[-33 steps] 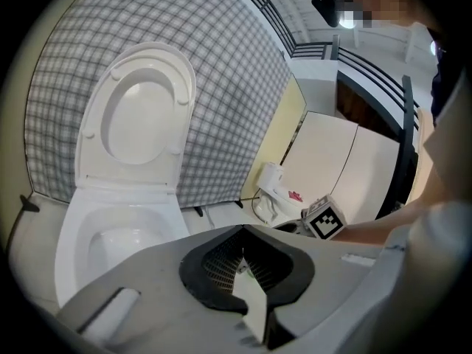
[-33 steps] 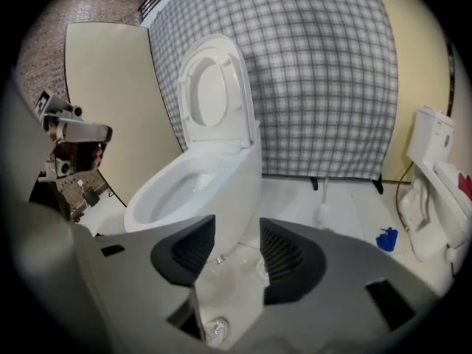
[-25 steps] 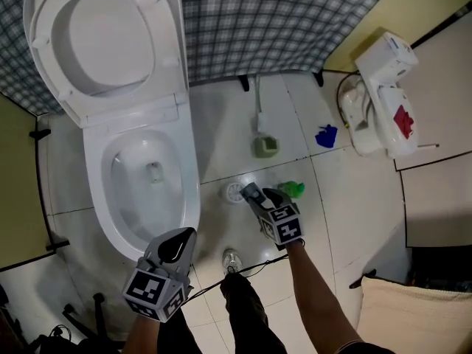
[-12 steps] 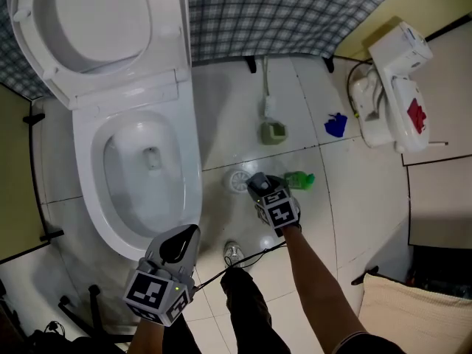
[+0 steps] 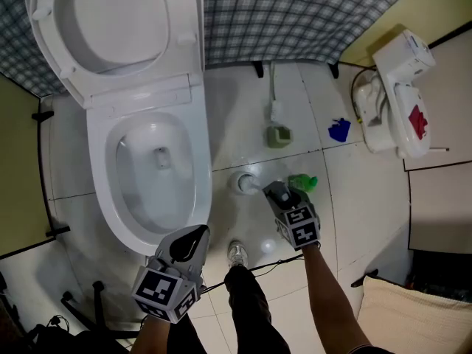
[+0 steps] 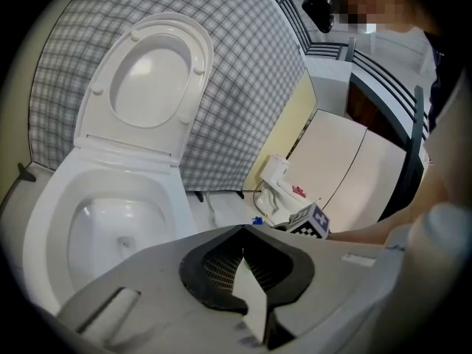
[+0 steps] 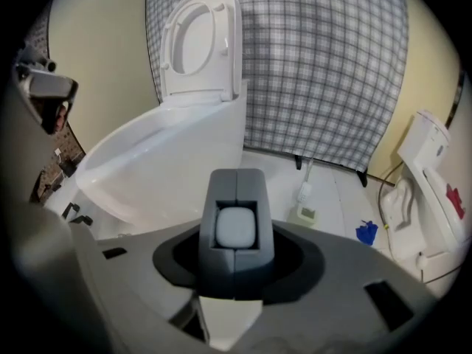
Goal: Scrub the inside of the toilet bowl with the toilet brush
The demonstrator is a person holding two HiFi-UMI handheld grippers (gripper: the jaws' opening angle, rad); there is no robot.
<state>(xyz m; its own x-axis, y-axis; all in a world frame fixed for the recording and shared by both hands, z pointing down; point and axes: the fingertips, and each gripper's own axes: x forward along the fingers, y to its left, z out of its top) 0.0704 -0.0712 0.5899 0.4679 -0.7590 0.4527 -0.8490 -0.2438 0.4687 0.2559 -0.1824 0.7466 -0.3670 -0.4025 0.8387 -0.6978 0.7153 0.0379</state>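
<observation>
The white toilet [image 5: 101, 198] stands at the left with seat and lid up and its bowl bare. It also fills the left of the left gripper view [image 6: 44, 220] and the right gripper view [image 7: 169, 153]. The toilet brush [image 5: 243, 183] stands in its round white holder on the floor tiles beside the bowl. My right gripper [image 5: 271, 192] is at its top. Its jaws are closing, and the white handle end [image 7: 236, 227] sits framed between the grey fingers. My left gripper [image 5: 188, 240] hangs shut and holds nothing near the bowl's front rim, as the left gripper view [image 6: 243, 231] also shows.
A green bottle [image 5: 302, 183] lies just right of the brush. Farther back are a small grey-green holder [image 5: 279, 135], a blue scrap [image 5: 339, 130] and a white unit with a red label [image 5: 398, 102]. A floor drain [image 5: 237, 254] and a cable lie by my leg. A plaid curtain [image 5: 295, 13] covers the back wall.
The head view has shifted slightly. My right gripper stays at the brush top, drawn a little toward me. My left gripper has hardly moved.
</observation>
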